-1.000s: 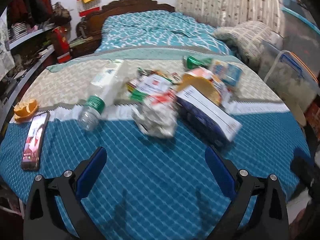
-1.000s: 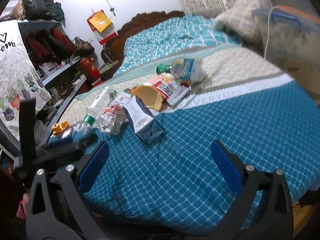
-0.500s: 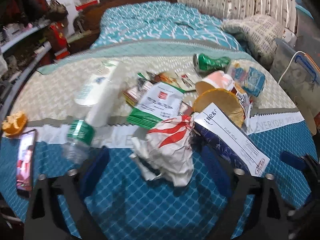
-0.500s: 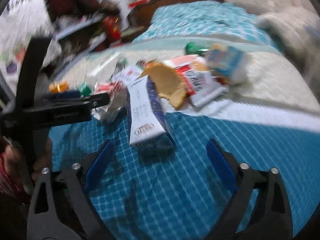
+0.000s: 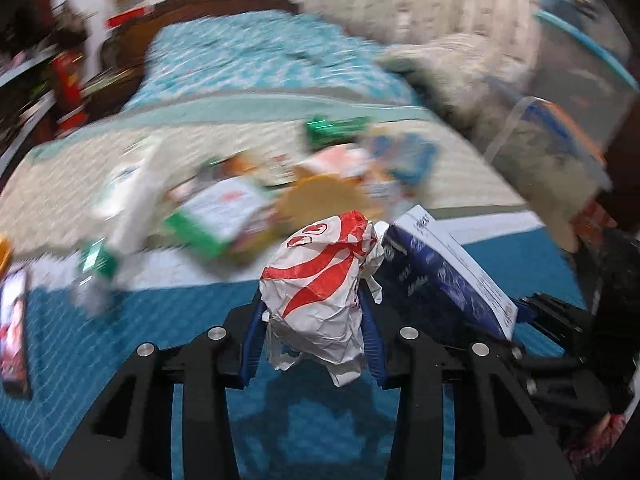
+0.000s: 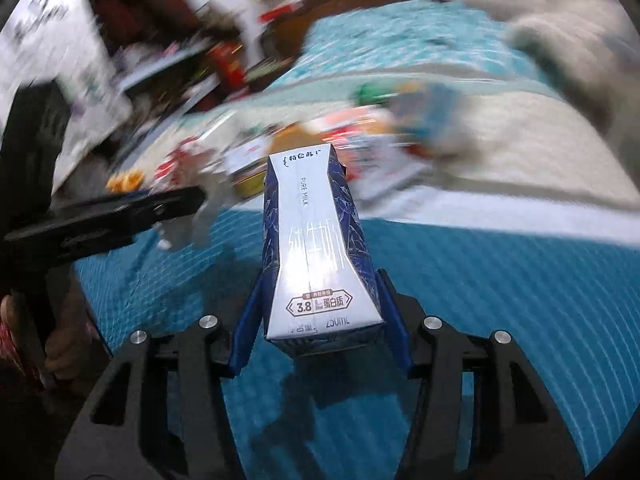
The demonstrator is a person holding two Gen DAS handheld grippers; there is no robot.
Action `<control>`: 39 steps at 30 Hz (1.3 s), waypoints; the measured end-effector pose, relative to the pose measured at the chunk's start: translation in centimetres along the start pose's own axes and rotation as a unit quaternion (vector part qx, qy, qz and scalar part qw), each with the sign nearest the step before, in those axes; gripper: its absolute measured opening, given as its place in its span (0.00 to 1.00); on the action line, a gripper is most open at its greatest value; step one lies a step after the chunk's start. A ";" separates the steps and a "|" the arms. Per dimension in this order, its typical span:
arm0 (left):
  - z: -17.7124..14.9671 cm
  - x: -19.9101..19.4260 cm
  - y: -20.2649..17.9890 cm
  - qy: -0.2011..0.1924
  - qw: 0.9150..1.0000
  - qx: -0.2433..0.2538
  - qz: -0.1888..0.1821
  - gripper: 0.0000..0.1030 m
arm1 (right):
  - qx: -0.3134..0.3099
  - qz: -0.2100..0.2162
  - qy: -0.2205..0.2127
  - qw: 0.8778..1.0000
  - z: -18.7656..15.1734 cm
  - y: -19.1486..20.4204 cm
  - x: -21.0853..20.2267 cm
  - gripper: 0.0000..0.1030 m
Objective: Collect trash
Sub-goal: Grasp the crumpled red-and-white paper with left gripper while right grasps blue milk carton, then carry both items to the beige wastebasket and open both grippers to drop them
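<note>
Both grabs are landing at the same moment. Nearest in the left wrist view, the left gripper [image 5: 314, 336] has just been closing, and its blue pads now sit tight against the sides of the wrapper [image 5: 320, 288], a crumpled white-and-red paper ball. A second ago those jaws were wide with only bare blue bedspread [image 5: 120, 340] between them, and the wrapper lay well ahead in the pile. Now it's wedged between the fingers, so I'd call that one caught.

It's the same on the other side. The right gripper [image 6: 320, 320] has also just been closing, and its pads press the long sides of the milk carton [image 6: 316, 252], a navy and white box pointing straight away from the camera. A second ago it was lying out on the bedspread with the jaws wide open.

From the left view, the carton [image 5: 448, 272] sits just beside the wrapper, so the two grippers are working close together.

Further back everything is smeared with motion blur, but the rest of the trash is there: a bottle [image 5: 120, 200], a green-edged packet [image 5: 216, 216], a green can [image 5: 336, 128] and more. A phone [image 5: 14, 320] lies at the left edge.

My read is that two pieces are secured and need lifting out, with plenty left to collect. I can't see a bin or bag anywhere.
</note>
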State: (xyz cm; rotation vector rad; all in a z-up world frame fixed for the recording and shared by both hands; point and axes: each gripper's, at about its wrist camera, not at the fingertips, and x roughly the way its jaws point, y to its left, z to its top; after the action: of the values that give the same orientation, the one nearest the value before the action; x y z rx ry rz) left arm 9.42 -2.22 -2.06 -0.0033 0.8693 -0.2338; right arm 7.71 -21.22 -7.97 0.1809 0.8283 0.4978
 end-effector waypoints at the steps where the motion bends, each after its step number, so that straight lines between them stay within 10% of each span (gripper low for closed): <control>1: 0.4 0.6 -1.7 0.004 1.000 0.019 -0.017 0.39 | 0.023 -0.017 -0.013 0.999 -0.2 -1.3 -0.9 0.54; 15: 7.5 11.1 -23.5 0.051 0.973 0.182 -0.132 0.39 | 0.225 -0.179 -0.130 0.949 -1.7 -18.7 -12.1 0.54; 27: 11.8 20.5 -37.9 0.092 0.950 0.251 -0.164 0.39 | 0.374 -0.198 -0.143 0.895 -1.8 -31.7 -14.3 0.54; 39: 12.1 25.7 -44.0 0.122 0.937 0.278 -0.174 0.40 | 0.411 -0.212 -0.155 0.873 -2.2 -35.0 -13.9 0.52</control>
State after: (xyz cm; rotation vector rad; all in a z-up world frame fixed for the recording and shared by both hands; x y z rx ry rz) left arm 25.67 -51.48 -9.29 0.4109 1.0208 -0.8233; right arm 10.49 -58.61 -12.31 0.8245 0.6911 -0.3272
